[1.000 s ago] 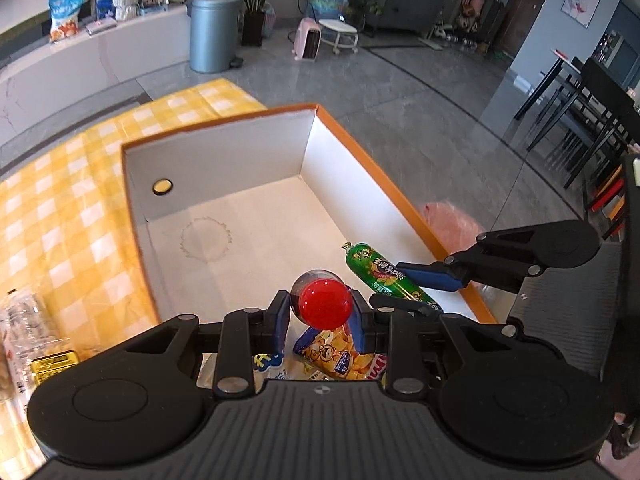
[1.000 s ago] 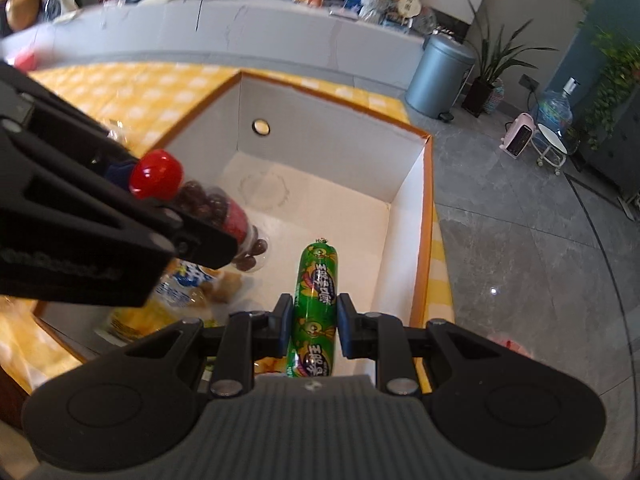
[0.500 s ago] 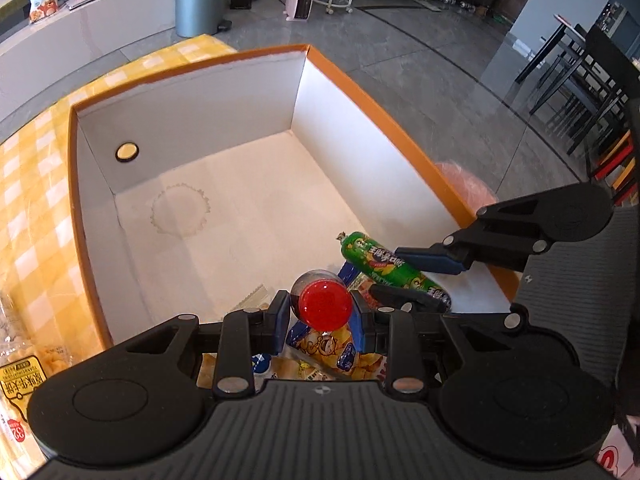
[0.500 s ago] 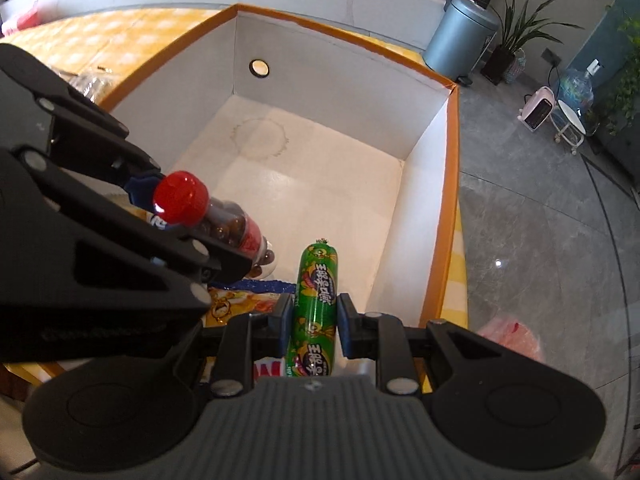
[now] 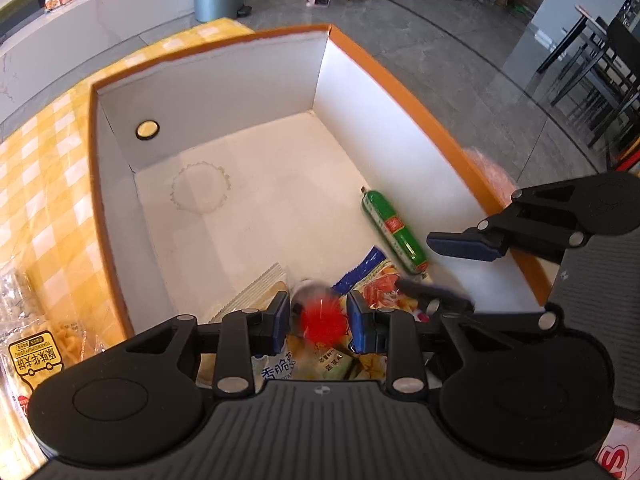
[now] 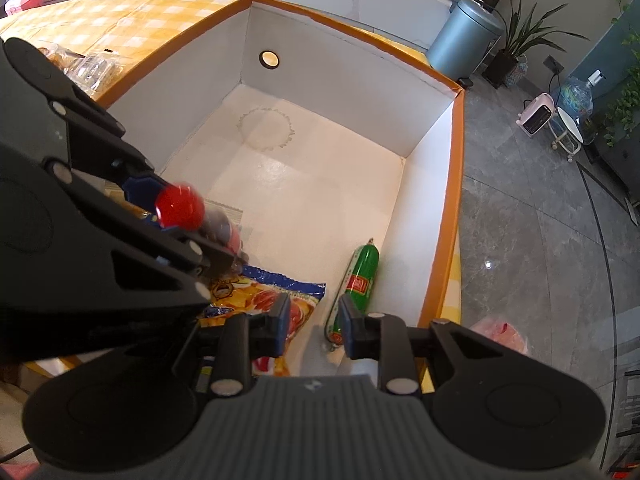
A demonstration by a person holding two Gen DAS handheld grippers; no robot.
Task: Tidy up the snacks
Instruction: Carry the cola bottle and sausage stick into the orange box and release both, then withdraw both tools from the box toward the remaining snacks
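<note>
An orange-rimmed white box (image 5: pixel 404 80) (image 6: pixel 456 184) stands on the yellow checked table. A green sausage (image 5: pixel 394 230) (image 6: pixel 358 280) lies loose on the box floor by the right wall. My right gripper (image 6: pixel 314 322) is open and empty just above its near end. A red-capped bottle of dark candies (image 5: pixel 322 320) (image 6: pixel 180 206) sits between the parted fingers of my left gripper (image 5: pixel 318 320); it is blurred and looks released. Snack bags (image 5: pixel 372 284) (image 6: pixel 264 296) lie under it at the near end of the box.
A clear bag with a yellow label (image 5: pixel 32 344) lies on the checked tablecloth (image 5: pixel 44 184) left of the box. A grey bin (image 6: pixel 464 36) and white counter (image 5: pixel 100 12) stand beyond. Grey floor lies right of the box.
My right gripper opened and let the green sausage go onto the box floor. My left gripper's fingers parted around the red-capped bottle, which is blurred in motion. Both grippers moved deeper over the box.
</note>
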